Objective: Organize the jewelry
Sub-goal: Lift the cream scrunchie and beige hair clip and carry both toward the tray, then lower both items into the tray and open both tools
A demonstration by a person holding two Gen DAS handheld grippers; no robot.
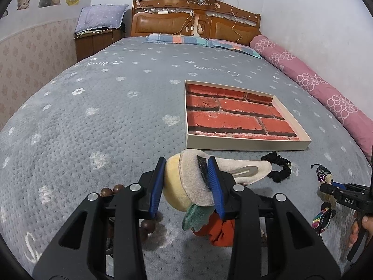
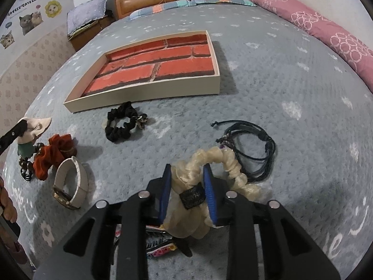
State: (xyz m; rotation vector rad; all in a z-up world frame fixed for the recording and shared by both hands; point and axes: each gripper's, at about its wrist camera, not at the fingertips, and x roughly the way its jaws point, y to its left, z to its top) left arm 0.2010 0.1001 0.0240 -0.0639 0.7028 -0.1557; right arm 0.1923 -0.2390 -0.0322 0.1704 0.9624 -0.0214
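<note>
Gripping a plush hair clip (image 1: 186, 182) between its blue pads, the left gripper (image 1: 186, 184) is closed on the yellow-and-beige toy part, with the clip's metal prong pointing toward 2 o'clock. Taking it by the soft bulk looks sensible, since the thin prong would slip. Under it lie an orange scrunchie (image 1: 220, 232) and a string of brown wooden beads (image 1: 112, 190), both on the bed (image 1: 93, 107).

The right gripper (image 2: 187, 191) is likewise closed, on a cream scrunchie (image 2: 209, 163), pinching it near its dark fabric label so that the rest of the loop hangs out toward 1 o'clock. Just beside it, at 1 o'clock, lies a bundle of black cord bracelets (image 2: 251, 149). A black scrunchie (image 2: 121, 122) sits at 11 o'clock near the tray, and a white strap watch (image 2: 70, 184) at 9 o'clock.

The shallow tray (image 2: 149, 93), lined with a red brick print, lies ahead at 12 o'clock and holds nothing yet. Both held pieces seem bound for it, so the sorting looks barely begun.
</note>
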